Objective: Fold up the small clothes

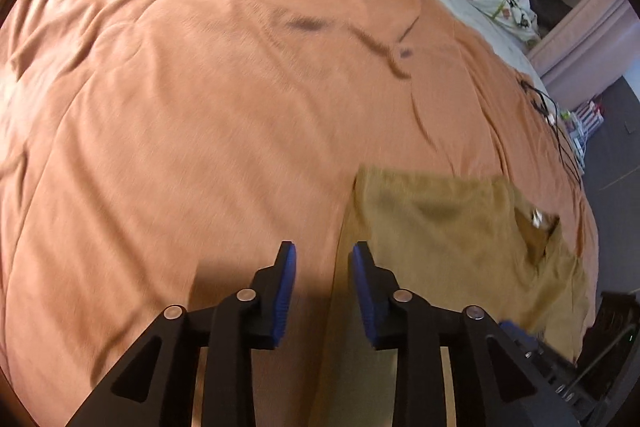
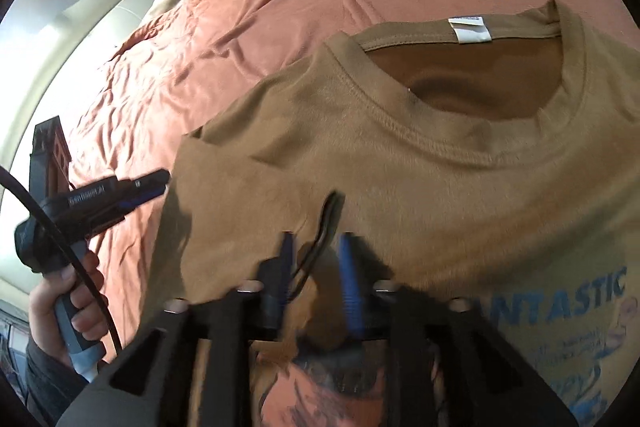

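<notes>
- Left wrist view: my left gripper [image 1: 322, 259] hangs over the orange bedspread [image 1: 200, 87] with its blue pads parted and nothing between them. The tan T-shirt [image 1: 440, 227] lies just right of the fingers, blurred, its lower part cut off behind the gripper body.
- Right wrist view: my right gripper [image 2: 316, 251] is smeared by motion; a fold of T-shirt [image 2: 400, 155] bunches between its narrowly spaced pads, though I cannot tell if they clamp it. The printed lettering [image 2: 560, 299] runs off the edge. My left hand [image 2: 60, 307] holds its gripper [image 2: 154, 183] beside the shirt's edge.
</notes>
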The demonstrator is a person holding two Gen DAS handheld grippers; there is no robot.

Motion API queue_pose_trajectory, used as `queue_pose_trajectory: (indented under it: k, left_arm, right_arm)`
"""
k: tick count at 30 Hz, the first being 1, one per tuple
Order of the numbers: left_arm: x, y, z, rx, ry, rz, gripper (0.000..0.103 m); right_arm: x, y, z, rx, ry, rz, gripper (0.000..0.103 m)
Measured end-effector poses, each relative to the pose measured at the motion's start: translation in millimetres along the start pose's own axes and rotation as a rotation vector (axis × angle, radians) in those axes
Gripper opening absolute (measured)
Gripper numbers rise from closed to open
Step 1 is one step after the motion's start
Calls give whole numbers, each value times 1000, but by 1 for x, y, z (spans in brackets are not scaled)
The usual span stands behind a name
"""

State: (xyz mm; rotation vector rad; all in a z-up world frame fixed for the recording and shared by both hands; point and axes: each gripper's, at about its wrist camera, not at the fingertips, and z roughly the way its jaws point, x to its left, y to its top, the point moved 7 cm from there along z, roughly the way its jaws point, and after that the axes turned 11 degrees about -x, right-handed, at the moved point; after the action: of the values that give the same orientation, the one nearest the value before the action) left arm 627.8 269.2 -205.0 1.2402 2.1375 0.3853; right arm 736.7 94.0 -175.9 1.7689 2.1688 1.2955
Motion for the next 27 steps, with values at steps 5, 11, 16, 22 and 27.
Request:
queue_pose_trajectory:
  k: [5, 11, 16, 22, 27]
  left_arm:
    - [8, -30, -26, 35, 2, 18, 35]
    - [9, -60, -50, 61, -6, 14, 35]
    - [7, -84, -62, 85, -4, 16, 35]
    - [9, -111, -69, 117, 52, 49, 35]
    - [16, -121, -75, 109, 106, 80, 36]
  right_arm:
    - [-3, -1, -36, -37, -5, -13, 50]
    - [-13, -10, -75, -60, -36, -18, 50]
    - [-27, -20, -123, -90, -48, -29, 50]
    - [-44, -30, -174, -129, -65, -37, 56]
    - [-73, -34, -220, -189, -104, -18, 67]
